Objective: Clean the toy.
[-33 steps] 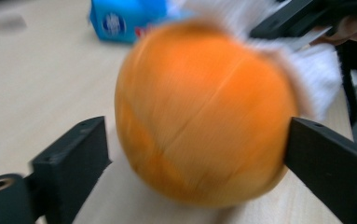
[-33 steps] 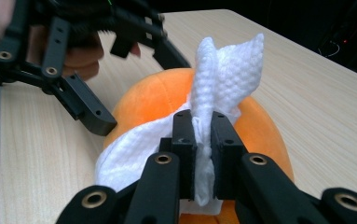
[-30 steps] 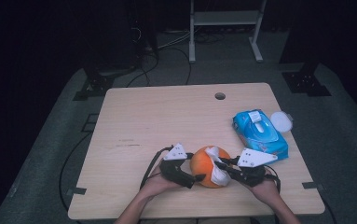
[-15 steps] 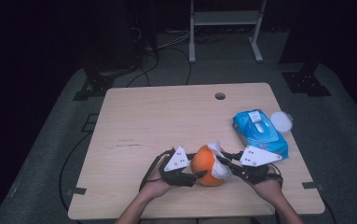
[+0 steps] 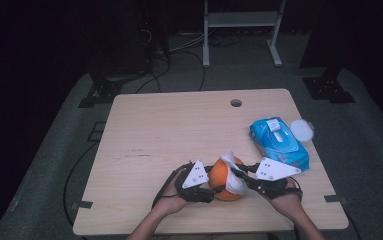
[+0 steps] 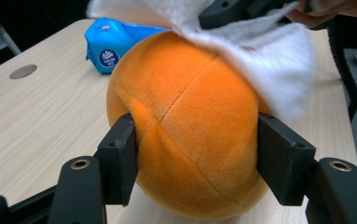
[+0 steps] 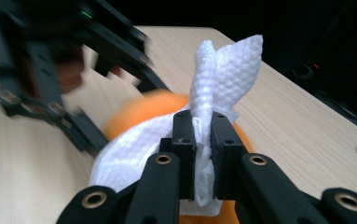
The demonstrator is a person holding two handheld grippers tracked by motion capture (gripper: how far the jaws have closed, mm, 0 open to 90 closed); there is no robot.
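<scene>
Left fingers [image 6: 120, 161] pinch the orange ball [image 6: 190, 135], having just closed; right fingers [image 7: 185, 154] pinch the wipe [image 7: 223, 70]. Hold the ball steady and wipe with light strokes.

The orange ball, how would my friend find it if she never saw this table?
Look at the wooden table, at the near edge where two hands come in. The orange ball sits between them, squeezed by the left tool while the right tool holds a white wipe over it. It is the one round, fuzzy orange thing; the blue wipe pack nearby is flat.
</scene>
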